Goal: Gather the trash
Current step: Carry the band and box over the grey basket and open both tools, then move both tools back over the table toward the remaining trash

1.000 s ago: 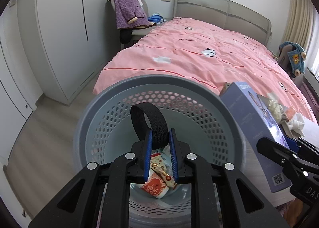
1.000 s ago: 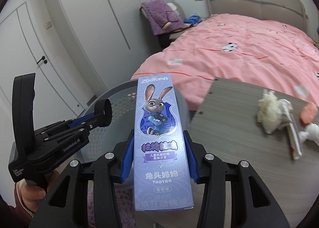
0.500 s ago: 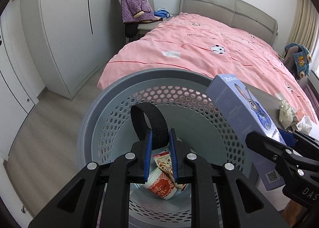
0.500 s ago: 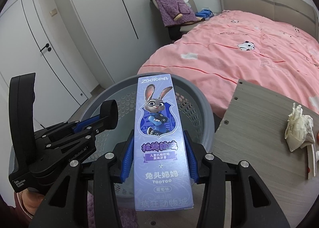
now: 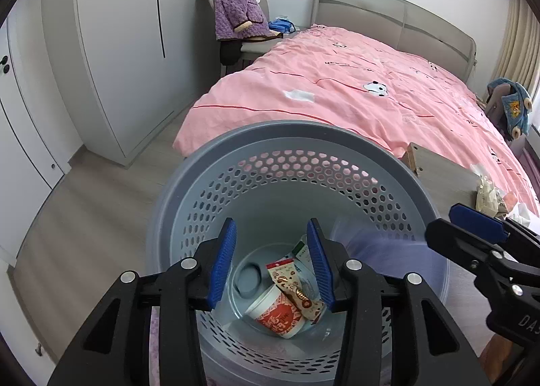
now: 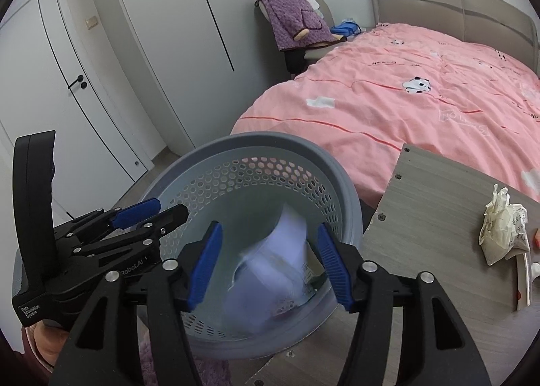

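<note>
A grey perforated basket (image 5: 290,136) (image 6: 344,183) sits below both grippers. The purple toothpaste box (image 6: 270,267) is a blur falling inside it; in the left wrist view it is a faint purple smear (image 5: 381,247). A red-and-white cup (image 5: 276,313) and a snack wrapper (image 5: 297,291) lie at the bottom. My left gripper (image 5: 271,267) is open over the basket with nothing between its pads. My right gripper (image 6: 270,261) is open above the falling box. Crumpled paper trash (image 6: 503,227) lies on the grey table (image 6: 438,203).
A pink-covered bed (image 5: 354,88) fills the far side. A chair with a purple garment (image 5: 233,7) stands by white wardrobes (image 5: 118,48). A white door (image 6: 50,75) is at the left. Wooden floor (image 5: 84,210) lies left of the basket.
My right gripper has opened and let go of the purple box, which drops into the basket. My left gripper has opened and the black strap it held is gone from view.
</note>
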`<act>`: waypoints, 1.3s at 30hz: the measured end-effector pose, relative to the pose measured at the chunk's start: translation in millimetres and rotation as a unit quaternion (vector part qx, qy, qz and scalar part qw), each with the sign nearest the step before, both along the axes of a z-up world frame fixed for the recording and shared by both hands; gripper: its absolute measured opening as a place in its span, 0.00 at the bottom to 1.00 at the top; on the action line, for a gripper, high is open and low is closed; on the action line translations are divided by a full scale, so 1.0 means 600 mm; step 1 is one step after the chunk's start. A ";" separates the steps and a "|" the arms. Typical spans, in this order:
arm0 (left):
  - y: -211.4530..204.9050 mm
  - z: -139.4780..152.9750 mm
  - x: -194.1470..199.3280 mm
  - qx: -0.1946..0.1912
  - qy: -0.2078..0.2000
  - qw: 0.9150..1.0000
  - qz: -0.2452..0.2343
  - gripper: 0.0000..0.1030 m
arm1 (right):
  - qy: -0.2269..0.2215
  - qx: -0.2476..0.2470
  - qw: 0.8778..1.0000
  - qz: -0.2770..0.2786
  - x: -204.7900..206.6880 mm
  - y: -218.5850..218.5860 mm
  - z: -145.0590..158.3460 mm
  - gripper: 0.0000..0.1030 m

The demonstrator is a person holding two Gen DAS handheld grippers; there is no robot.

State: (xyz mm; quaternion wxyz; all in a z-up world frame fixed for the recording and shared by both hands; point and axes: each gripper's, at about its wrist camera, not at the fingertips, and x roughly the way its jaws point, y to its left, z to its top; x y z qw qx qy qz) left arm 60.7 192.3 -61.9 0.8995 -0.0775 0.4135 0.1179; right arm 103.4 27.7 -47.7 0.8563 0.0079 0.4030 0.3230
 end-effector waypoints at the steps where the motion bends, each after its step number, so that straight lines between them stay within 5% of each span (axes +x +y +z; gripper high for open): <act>1: 0.002 0.001 0.000 0.001 0.001 1.000 0.003 0.43 | 0.000 0.000 1.000 0.000 0.000 0.000 0.000 0.57; 21: 0.013 0.007 -0.018 0.007 -0.002 1.000 0.022 0.61 | 0.002 -0.008 1.000 -0.006 -0.006 -0.003 -0.009 0.60; 39: 0.002 0.027 -0.043 0.012 -0.016 1.000 0.015 0.64 | -0.007 -0.019 1.000 -0.022 -0.030 -0.020 0.002 0.64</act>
